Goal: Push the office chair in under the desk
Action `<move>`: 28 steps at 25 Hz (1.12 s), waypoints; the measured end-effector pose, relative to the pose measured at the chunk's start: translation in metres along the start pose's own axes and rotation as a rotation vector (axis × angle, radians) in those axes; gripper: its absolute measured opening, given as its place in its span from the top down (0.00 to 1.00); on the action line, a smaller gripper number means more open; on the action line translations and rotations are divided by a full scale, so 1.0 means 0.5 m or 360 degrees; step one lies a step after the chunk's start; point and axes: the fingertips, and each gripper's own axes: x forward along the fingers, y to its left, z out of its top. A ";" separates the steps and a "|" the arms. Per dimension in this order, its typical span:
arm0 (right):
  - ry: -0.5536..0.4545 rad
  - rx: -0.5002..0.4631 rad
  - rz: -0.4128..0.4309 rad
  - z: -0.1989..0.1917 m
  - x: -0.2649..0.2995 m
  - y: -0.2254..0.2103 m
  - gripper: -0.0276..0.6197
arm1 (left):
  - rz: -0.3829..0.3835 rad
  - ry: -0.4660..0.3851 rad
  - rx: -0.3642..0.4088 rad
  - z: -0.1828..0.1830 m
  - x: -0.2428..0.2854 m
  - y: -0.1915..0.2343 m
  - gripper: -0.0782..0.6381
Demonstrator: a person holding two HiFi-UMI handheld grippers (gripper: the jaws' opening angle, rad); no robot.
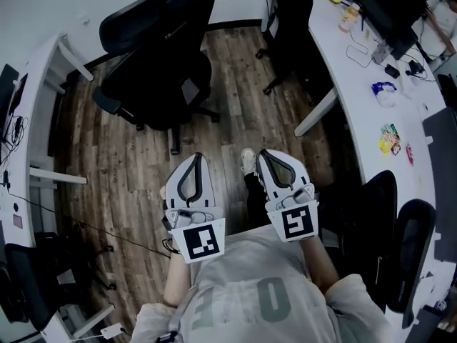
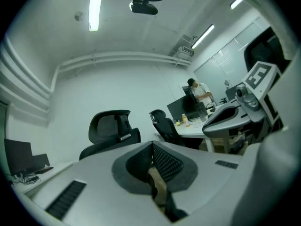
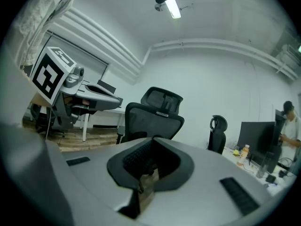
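grippers come first, held close to the person's grey shirt (image 1: 260,291): the left gripper (image 1: 196,157) and right gripper (image 1: 265,153) each have ribbed black pads pressed together on nothing. between their tips a white shoe (image 1: 248,161) rests on the wood-plank floor (image 1: 235,84). farther out, the black mesh-backed office chair (image 1: 161,77) stands in the open aisle, apart from the white desk (image 1: 36,106) at left and the curved white desk (image 1: 357,98) at right, where a second black chair (image 1: 289,13) stands beside that desk.
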 end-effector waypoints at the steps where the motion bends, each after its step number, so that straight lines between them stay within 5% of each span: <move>1: -0.0012 -0.0008 0.0013 -0.002 0.045 -0.036 0.92 | 0.0033 -0.0013 0.0016 0.005 0.046 0.017 0.87; 7: -0.0142 -0.0116 0.0192 0.068 0.320 -0.244 0.92 | 0.0206 0.0024 0.0026 0.036 0.325 0.156 0.87; 13: -0.0275 -0.0151 0.0433 0.145 0.529 -0.330 0.92 | 0.0343 0.0124 -0.0057 0.016 0.502 0.245 0.87; 19: -0.0444 0.0138 0.0479 0.199 0.646 -0.329 0.92 | 0.0339 0.0139 -0.0075 -0.002 0.568 0.303 0.87; 28: -0.0482 0.0205 0.0679 0.209 0.710 -0.319 0.92 | 0.0375 0.0265 -0.0156 -0.022 0.585 0.287 0.87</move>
